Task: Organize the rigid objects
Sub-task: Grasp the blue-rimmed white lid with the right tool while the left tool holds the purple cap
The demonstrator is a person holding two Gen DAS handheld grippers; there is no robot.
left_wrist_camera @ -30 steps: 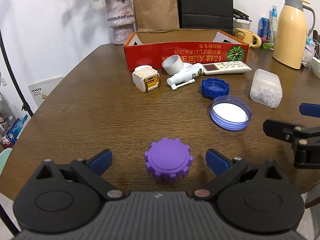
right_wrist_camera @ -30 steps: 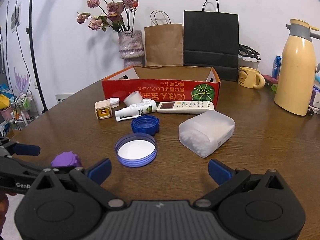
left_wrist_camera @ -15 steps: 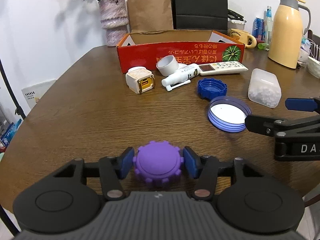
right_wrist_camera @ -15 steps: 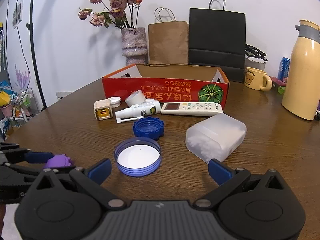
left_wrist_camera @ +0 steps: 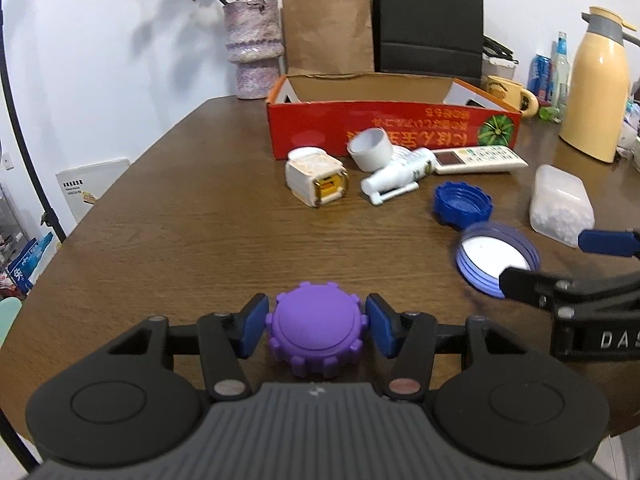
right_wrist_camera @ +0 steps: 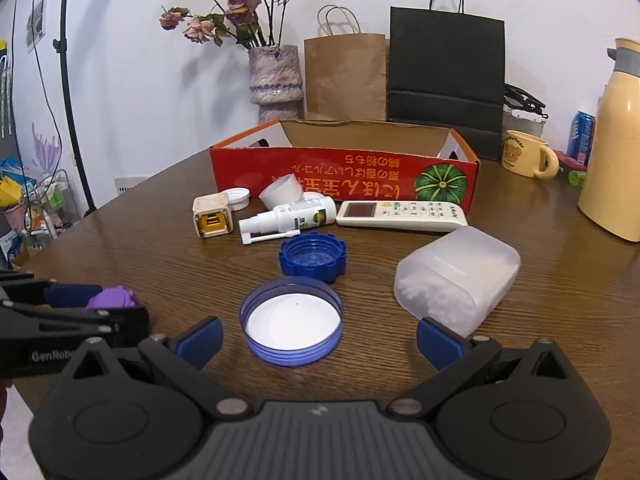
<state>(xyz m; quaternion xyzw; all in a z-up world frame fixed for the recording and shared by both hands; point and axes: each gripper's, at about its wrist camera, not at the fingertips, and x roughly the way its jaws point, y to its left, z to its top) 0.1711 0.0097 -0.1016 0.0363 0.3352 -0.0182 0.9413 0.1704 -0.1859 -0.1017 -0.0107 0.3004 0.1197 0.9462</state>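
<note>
Near the table's front edge, the left gripper has its blue pads pressed against both sides of the purple ridged cap. Beside it the right gripper has its jaws spread wide before the upturned blue lid, white inside. Just right lies a clear plastic box of white beads; the red cardboard box stands open behind, its contents unseen

White wall behind my view, evenly lit, soft shadows. Dark wood-grain desk with rounded edge. I see vase of dried roses at far edge, brown paper bag and black paper bag against wall. Black light stand at left, cluttered shelving beyond.
</note>
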